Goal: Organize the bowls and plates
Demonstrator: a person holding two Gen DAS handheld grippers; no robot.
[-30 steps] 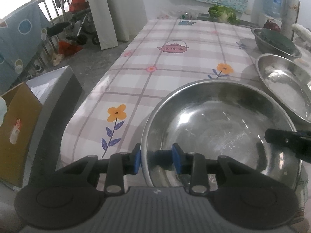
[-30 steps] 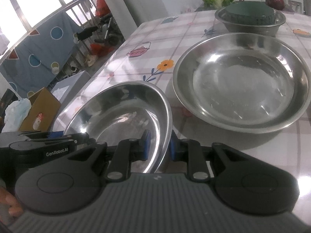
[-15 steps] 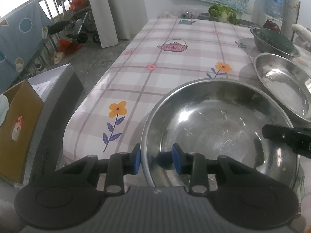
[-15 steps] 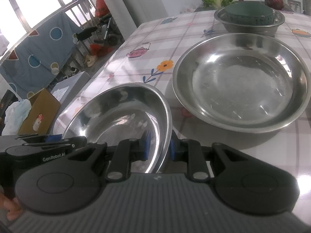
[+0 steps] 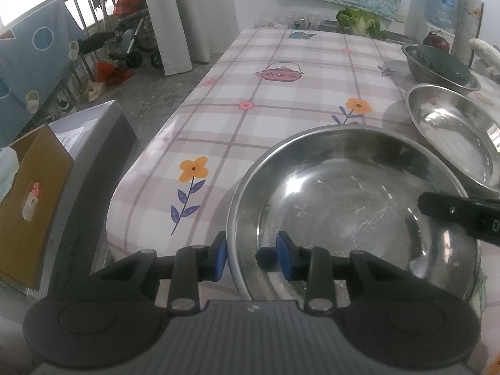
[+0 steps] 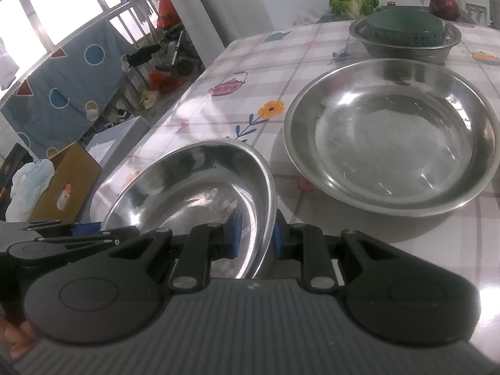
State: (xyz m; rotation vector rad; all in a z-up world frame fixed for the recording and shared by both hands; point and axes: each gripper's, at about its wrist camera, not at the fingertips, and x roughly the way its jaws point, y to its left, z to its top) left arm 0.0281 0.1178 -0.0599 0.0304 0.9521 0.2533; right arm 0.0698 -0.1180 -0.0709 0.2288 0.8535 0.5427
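A steel bowl (image 5: 350,206) is held between both grippers at the table's near left corner. My left gripper (image 5: 251,253) is shut on its near rim, one pad outside and one inside. My right gripper (image 6: 254,234) is shut on the same bowl (image 6: 193,187) at its right rim and shows in the left wrist view (image 5: 462,215). A larger steel plate (image 6: 390,131) lies beyond it, also in the left wrist view (image 5: 456,131). A far steel bowl (image 6: 406,43) holds a dark green bowl (image 6: 406,26).
The flowered tablecloth (image 5: 281,100) covers the table; its left edge drops to the floor. A cardboard box (image 5: 28,193) and a grey case (image 5: 93,143) stand on the floor at the left. Cabbage (image 6: 354,0) and a red onion (image 6: 443,6) are at the far end.
The held bowl has shifted slightly with both grippers; the far plate sits a little further right in the left wrist view. Both grips are unchanged.
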